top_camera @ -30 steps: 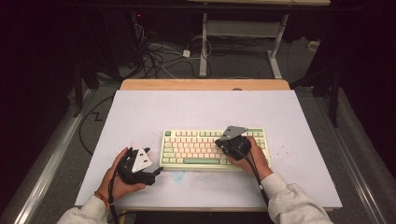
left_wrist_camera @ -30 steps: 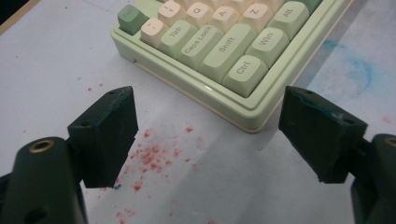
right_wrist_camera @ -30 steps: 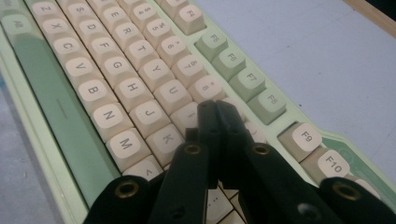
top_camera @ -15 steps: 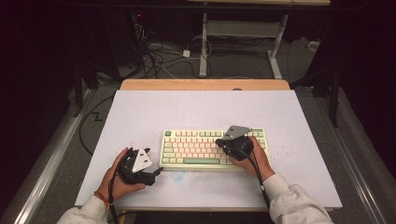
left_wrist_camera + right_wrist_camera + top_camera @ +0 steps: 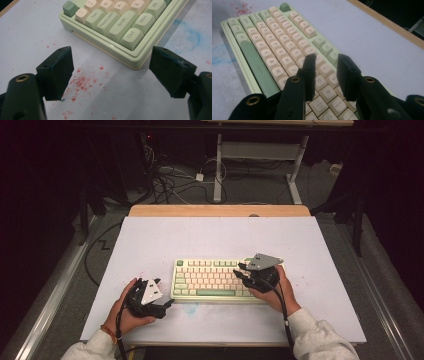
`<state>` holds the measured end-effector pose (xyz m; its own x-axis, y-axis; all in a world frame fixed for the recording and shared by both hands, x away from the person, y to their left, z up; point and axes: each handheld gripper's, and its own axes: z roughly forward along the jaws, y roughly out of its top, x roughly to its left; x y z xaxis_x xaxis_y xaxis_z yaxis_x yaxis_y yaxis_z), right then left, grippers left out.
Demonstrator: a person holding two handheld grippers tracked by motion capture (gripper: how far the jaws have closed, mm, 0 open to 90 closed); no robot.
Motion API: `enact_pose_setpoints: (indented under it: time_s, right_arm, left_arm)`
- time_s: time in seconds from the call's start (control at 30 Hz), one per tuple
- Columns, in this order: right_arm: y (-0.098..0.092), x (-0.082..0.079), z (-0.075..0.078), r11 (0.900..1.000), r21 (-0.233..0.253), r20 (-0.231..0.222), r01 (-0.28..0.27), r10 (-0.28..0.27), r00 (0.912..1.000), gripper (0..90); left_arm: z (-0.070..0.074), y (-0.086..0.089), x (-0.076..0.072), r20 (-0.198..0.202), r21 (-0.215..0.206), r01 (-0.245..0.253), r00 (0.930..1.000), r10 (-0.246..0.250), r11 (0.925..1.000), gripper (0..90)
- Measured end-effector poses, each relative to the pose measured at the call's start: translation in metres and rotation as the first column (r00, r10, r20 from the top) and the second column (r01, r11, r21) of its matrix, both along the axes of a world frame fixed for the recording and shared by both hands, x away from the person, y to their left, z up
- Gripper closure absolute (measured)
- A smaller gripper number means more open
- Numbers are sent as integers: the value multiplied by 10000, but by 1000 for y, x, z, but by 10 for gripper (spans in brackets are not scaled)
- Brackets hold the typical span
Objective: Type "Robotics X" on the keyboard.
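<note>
Nothing moved: both grippers hold station at keyboard (image 5: 214,280).
Long axis left-right; left gripper (image 5: 167,304) wide apart, right gripper (image 5: 239,270) narrowly parted.

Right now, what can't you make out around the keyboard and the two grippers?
- Keyboard: key legends too small in the high view.
- Its right end, high view: covered by the right gripper and hand.
- Right gripper view: whether the jaws touch a key; they block the keys beneath.
- Left gripper view: keyboard cut off by the top edge.

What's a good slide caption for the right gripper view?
Right gripper, jaws slightly apart, poised over the right-hand keys of a green-and-cream keyboard.
</note>
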<state>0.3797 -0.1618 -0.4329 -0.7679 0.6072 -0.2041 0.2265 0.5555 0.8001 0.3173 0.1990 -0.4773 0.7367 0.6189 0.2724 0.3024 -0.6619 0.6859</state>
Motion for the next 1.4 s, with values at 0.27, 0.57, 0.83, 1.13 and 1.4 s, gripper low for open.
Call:
enact_pose_setpoints:
  time_s: [0.27, 0.57, 0.83, 1.13, 1.4]
  right_arm:
    - [-13, -13, 6, 9986, 524, 466, -106, 81, 9989, 428]
    - [-30, -31, 8, 9959, 799, 1381, 415, -523, 9890, 286]
    - [-47, -44, 6, 9915, 926, 1735, 918, -1068, 9790, 254]
    - [-71, -56, -2, 9835, 924, 1752, 1556, -1699, 9698, 245]
    - [-86, -67, -12, 9777, 848, 1735, 1920, -2042, 9634, 244]
  left_arm:
    - [1, 1, 0, 39, -145, -65, 10000, 65, 9999, 184]
    - [1, 1, 0, 126, -183, -176, 9998, 179, 9997, 197]
    - [2, 1, -1, 199, -98, -219, 9996, 221, 9997, 231]
    - [6, 2, -4, 398, -352, -131, 9991, 145, 9993, 256]
    - [13, 7, -4, 316, -1112, -143, 9993, 179, 9937, 390]
